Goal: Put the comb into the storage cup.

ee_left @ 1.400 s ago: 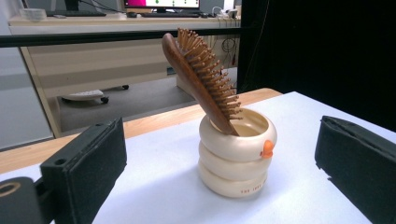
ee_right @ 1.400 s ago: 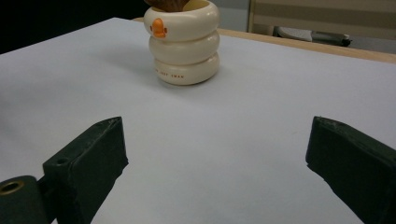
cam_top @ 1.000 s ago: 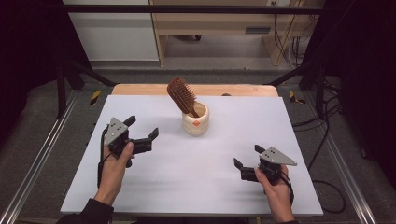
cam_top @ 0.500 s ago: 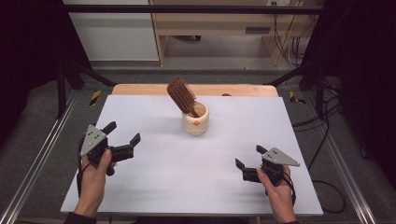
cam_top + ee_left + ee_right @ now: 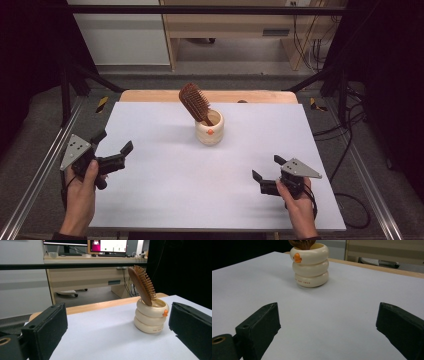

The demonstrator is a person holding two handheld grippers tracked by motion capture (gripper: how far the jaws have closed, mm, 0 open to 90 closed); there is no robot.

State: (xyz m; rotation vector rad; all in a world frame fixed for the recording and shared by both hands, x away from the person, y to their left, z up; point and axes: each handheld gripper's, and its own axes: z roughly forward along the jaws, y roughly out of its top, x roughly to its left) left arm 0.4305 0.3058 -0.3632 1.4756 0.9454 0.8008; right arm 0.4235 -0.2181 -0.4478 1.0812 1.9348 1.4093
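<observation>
A: Wooden bristles and a wooden back are seen on the hairbrush (image 5: pixel 195 103), which is stood handle-down in the cream ringed cup (image 5: pixel 209 128) at the middle of the far half of the white table (image 5: pixel 165 200). The brush head is leaned toward the far left, well above the rim.

B: And the grippers?

A: The left gripper (image 5: pixel 113 153) is held at the table's left edge with its jaws spread wide and nothing between them. The right gripper (image 5: pixel 266 174) is held near the front right, likewise wide and empty. Both are well apart from the cup.

B: What could be upset from here?

A: The cup is judged to be top-heavy with the brush tilted in it. If the brush were pulled sideways rather than lifted along its lean, the cup could be tipped or dragged. If the cup were not steadied, it could be carried up with the handle.
</observation>
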